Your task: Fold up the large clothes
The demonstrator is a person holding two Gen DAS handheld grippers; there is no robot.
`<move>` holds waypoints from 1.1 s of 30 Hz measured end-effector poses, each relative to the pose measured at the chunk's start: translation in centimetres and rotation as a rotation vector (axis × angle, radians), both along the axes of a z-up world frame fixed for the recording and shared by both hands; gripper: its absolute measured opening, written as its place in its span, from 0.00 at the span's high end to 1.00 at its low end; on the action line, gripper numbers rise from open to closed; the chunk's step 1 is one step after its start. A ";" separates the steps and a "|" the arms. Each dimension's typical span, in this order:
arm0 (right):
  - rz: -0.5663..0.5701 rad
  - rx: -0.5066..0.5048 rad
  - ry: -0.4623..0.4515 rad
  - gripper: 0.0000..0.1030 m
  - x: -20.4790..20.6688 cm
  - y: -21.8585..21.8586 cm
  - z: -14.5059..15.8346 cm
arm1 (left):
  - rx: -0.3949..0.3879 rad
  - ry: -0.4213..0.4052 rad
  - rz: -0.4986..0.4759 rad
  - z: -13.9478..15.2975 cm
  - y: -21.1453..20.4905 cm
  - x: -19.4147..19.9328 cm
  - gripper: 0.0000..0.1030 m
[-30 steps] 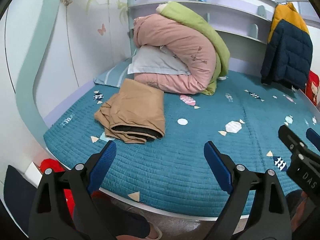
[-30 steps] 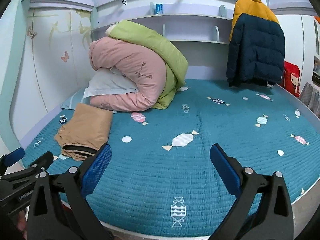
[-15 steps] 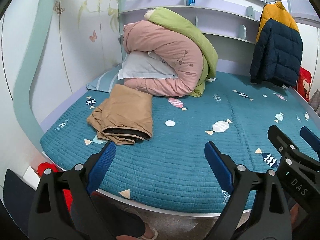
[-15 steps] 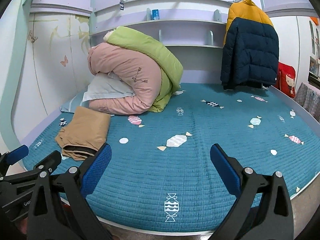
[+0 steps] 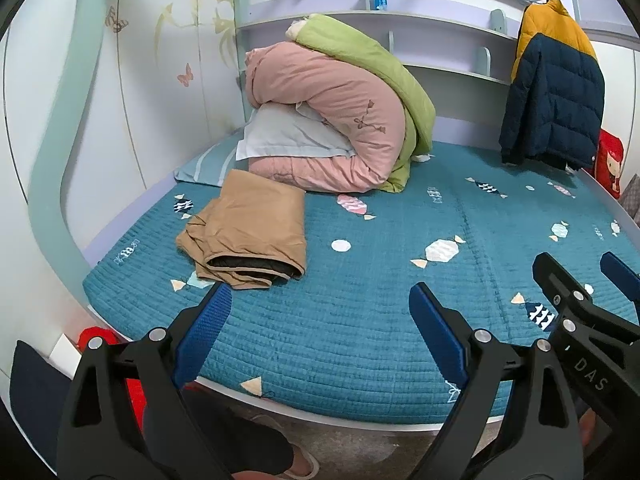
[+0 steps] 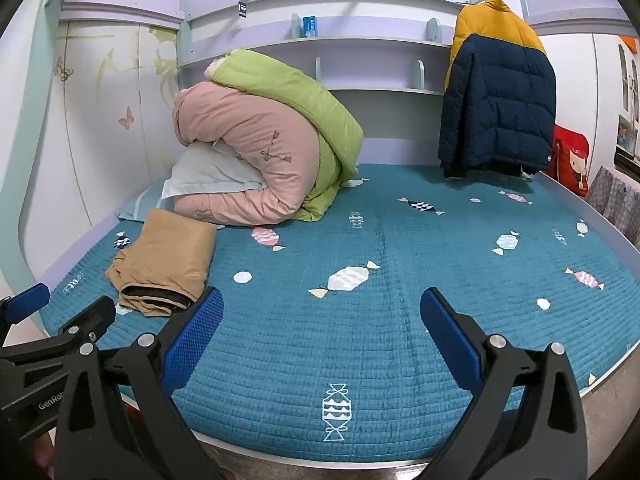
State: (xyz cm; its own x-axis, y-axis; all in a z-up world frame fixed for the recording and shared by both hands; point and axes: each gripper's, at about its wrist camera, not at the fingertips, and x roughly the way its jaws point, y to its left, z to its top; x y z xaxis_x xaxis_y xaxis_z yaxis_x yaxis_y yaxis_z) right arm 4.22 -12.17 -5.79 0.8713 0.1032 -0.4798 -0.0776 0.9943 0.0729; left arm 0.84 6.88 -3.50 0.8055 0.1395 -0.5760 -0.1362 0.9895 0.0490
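A tan garment with a dark lining [image 5: 252, 232] [image 6: 164, 264] lies folded on the left side of the teal quilted bed [image 5: 380, 312] [image 6: 400, 312]. My left gripper [image 5: 320, 320] hovers open over the bed's front edge, right of the garment's near end, holding nothing. My right gripper [image 6: 322, 320] is also open and empty above the front middle of the bed. Each gripper shows at the edge of the other's view: the right gripper [image 5: 580, 280] at right, the left gripper [image 6: 60, 308] at left. A navy and yellow puffer jacket [image 5: 552, 92] [image 6: 496, 96] hangs at the back right.
Rolled pink and green duvets [image 5: 340, 120] [image 6: 260, 140] with a pale pillow [image 5: 288, 136] are heaped at the back left. Shelves [image 6: 380, 44] run along the back wall. A red cushion [image 6: 572, 164] stands at the right. A person's foot [image 5: 296, 460] shows on the floor below the bed edge.
Both grippers have drawn back and risen a little from the bed, so more of the room and front edge shows. The tan garment has not moved. Both stay open.
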 end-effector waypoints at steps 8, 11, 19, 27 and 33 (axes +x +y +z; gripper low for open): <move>-0.002 -0.005 0.001 0.07 -0.1 0.0 0.0 | -0.001 0.007 -0.004 0.0 0.4 0.0 0.12; -0.007 -0.006 0.002 0.07 0.0 -0.2 0.0 | -0.004 0.006 -0.014 0.1 0.3 0.0 0.12; -0.017 -0.012 0.011 0.07 0.2 -0.6 -0.2 | 0.020 -0.006 -0.040 0.1 -0.3 -0.3 0.12; -0.012 -0.009 0.010 0.07 0.1 -0.8 -0.3 | 0.010 0.001 -0.041 0.2 -0.5 -0.4 0.11; -0.007 0.000 0.010 0.07 0.0 -0.8 -0.3 | 0.005 0.001 -0.044 0.2 -0.4 -0.5 0.11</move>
State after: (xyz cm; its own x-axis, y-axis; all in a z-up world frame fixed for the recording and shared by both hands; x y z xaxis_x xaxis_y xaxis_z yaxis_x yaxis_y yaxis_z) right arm 4.25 -13.00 -6.05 0.8671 0.0973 -0.4885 -0.0701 0.9948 0.0737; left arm 0.37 6.48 -3.29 0.8106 0.1066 -0.5758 -0.0926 0.9943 0.0538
